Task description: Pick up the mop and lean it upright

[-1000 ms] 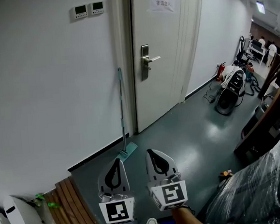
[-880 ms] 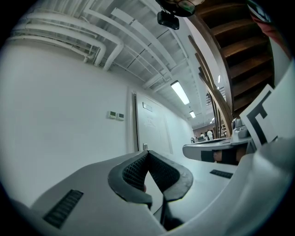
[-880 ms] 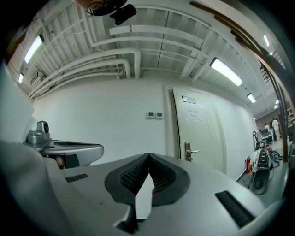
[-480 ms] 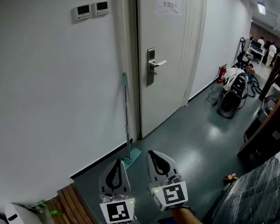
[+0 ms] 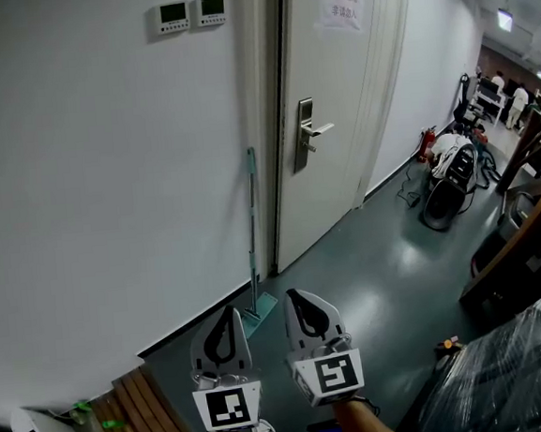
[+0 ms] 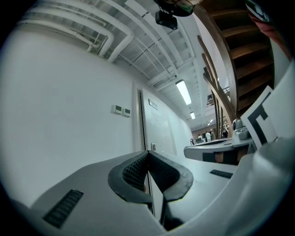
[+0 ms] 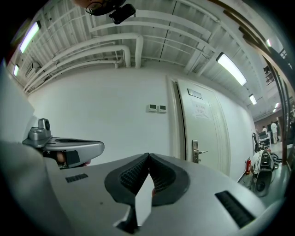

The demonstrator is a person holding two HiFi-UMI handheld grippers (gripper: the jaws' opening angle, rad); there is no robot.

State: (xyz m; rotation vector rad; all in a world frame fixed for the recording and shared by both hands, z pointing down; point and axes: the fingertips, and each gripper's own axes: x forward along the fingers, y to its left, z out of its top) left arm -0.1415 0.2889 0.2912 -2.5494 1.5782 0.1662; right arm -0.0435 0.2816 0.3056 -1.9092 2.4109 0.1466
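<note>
A mop with a thin teal handle stands upright against the white wall, just left of the door frame. Its flat teal head rests on the grey floor. In the head view my left gripper and right gripper are held side by side, low in the frame. Their tips are short of the mop head and touch nothing. The left gripper has its pads together with nothing between them. The right gripper is also shut and empty. The mop does not show in either gripper view.
A white door with a metal lever handle stands right of the mop. Two wall controllers hang above. Wooden slats lie at lower left. Machines and a plastic-wrapped bundle line the corridor's right side.
Both grippers have travelled together with the head. In the head view the mop and door have drifted right and slightly lower. The wooden slats have slid toward the lower left. Both grippers stay shut.
</note>
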